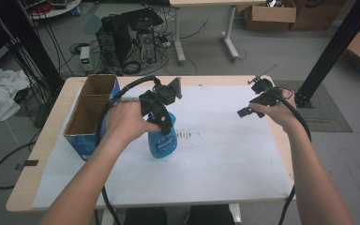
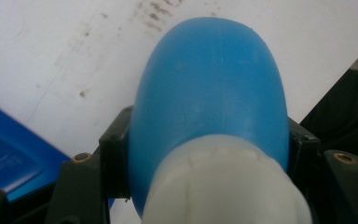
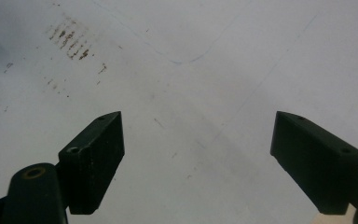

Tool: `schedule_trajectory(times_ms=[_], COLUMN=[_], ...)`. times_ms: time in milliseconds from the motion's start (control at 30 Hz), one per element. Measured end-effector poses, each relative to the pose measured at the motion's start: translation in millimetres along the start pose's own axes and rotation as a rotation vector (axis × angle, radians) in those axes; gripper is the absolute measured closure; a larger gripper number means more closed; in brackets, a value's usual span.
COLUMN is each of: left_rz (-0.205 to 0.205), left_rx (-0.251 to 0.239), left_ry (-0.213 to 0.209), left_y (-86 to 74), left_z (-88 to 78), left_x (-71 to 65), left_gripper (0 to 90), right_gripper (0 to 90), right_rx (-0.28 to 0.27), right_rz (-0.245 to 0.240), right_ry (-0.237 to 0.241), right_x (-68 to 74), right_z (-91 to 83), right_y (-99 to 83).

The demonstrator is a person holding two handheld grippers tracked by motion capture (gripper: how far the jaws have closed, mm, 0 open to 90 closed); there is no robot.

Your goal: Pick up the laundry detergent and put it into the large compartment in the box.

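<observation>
Two forearms come in from the near edge of the table [image 1: 28, 183], which is pale wood under a smooth white sheet [image 1: 225, 154] marked with faint brown smudges. The left hand-held gripper [image 1: 161, 124] is clamped on a blue plastic bottle [image 1: 163, 140]; in the left gripper view its black jaws press both flanks of the rounded, glossy blue body [image 2: 209, 88] just below a whitish, matte neck piece [image 2: 223, 186]. The bottle stands upright near the middle of the sheet, bulbous at the base and printed with a label; whether its base touches the sheet I cannot tell. The right hand-held gripper [image 1: 251, 110] hangs over the right part of the sheet with its jaws spread wide and nothing between them; its flat, blocky black pads [image 3: 95, 158] frame bare sheet. Farther left, just beside the bottle, sits an open cardboard box [image 1: 86, 117] with blue printed sides and a brown inside, split by a divider into two compartments; both look empty.
</observation>
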State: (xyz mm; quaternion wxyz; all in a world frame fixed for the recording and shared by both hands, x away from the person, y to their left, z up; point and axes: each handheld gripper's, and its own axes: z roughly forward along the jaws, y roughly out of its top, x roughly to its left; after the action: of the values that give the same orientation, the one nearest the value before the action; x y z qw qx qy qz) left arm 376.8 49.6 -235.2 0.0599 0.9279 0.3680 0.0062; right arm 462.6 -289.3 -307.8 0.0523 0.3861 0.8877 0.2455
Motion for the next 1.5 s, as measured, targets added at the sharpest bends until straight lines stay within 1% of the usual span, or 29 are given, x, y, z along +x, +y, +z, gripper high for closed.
schedule_trajectory(times_ms=[100, 200, 233, 400, 467, 567, 600, 667, 767, 833, 867, 1033, 1233, 1400, 1500], left_rz=[-0.054, -0.123, -0.136, -0.234, -0.272, -0.321, -0.339, -0.373, -0.411, -0.454, -0.473, -0.542, -0.634, -0.694, -0.717], left_rx=[0.002, -0.004, -0.008, -0.031, -0.052, -0.071, -0.079, -0.092, -0.103, -0.115, -0.112, -0.126, -0.152, -0.175, -0.175], left_ry=[0.003, 0.004, 0.006, 0.015, 0.016, 0.01, 0.008, 0.002, 0.0, 0.003, 0.005, 0.005, 0.02, 0.039, 0.05], left_y=[-3.9, -9.4, -10.9, -22.5, -27.6, -36.7, -38.8, -44.6, -51.7, -57.1, -60.8, -76.6, -96.5, -110.3, -115.6], left_z=[-12.7, -28.9, -32.7, -60.0, -70.4, -87.0, -90.2, -98.8, -107.0, -111.5, -114.2, -124.5, -134.5, -141.4, -142.0], left_x=[7.4, 17.9, 20.6, 39.3, 46.6, 58.9, 61.0, 68.4, 77.8, 84.2, 88.7, 106.3, 124.6, 136.5, 141.7], left_gripper=[37.6, 37.7, 37.7, 37.7, 37.7, 37.7, 37.8, 37.8, 37.8, 37.8, 37.8, 37.8, 37.8, 37.9, 37.9], right_gripper=[17.5, 17.5, 17.5, 17.8, 17.8, 17.8, 17.8, 17.8, 17.8, 17.9, 17.9, 18.1, 18.2, 18.4, 18.4], right_rx=[0.002, -0.001, 0.002, 0.006, 0.014, 0.012, 0.011, 0.012, 0.017, 0.016, 0.015, 0.015, 0.014, 0.013, 0.013], right_rz=[-0.01, -0.01, -0.013, -0.018, -0.022, -0.022, -0.014, -0.015, -0.012, -0.016, -0.017, -0.016, -0.01, -0.004, -0.002], right_ry=[-0.001, -0.003, -0.003, -0.008, -0.007, -0.008, -0.009, -0.007, -0.007, -0.007, -0.007, -0.006, -0.007, -0.009, -0.011], right_x=[1.7, 3.4, 3.8, 4.5, 4.3, 4.1, 4.3, 3.4, 3.3, 4.0, 4.2, 3.7, 1.4, -0.4, -1.6], right_z=[-0.6, -1.7, -1.8, -2.9, -3.4, -4.4, -4.5, -3.9, -2.1, -1.8, -2.1, -2.8, -4.4, -6.4, -7.3], right_y=[3.0, 5.3, 5.9, 7.8, 8.3, 8.8, 9.0, 9.1, 9.5, 9.9, 10.1, 9.8, 7.8, 7.2, 6.9])
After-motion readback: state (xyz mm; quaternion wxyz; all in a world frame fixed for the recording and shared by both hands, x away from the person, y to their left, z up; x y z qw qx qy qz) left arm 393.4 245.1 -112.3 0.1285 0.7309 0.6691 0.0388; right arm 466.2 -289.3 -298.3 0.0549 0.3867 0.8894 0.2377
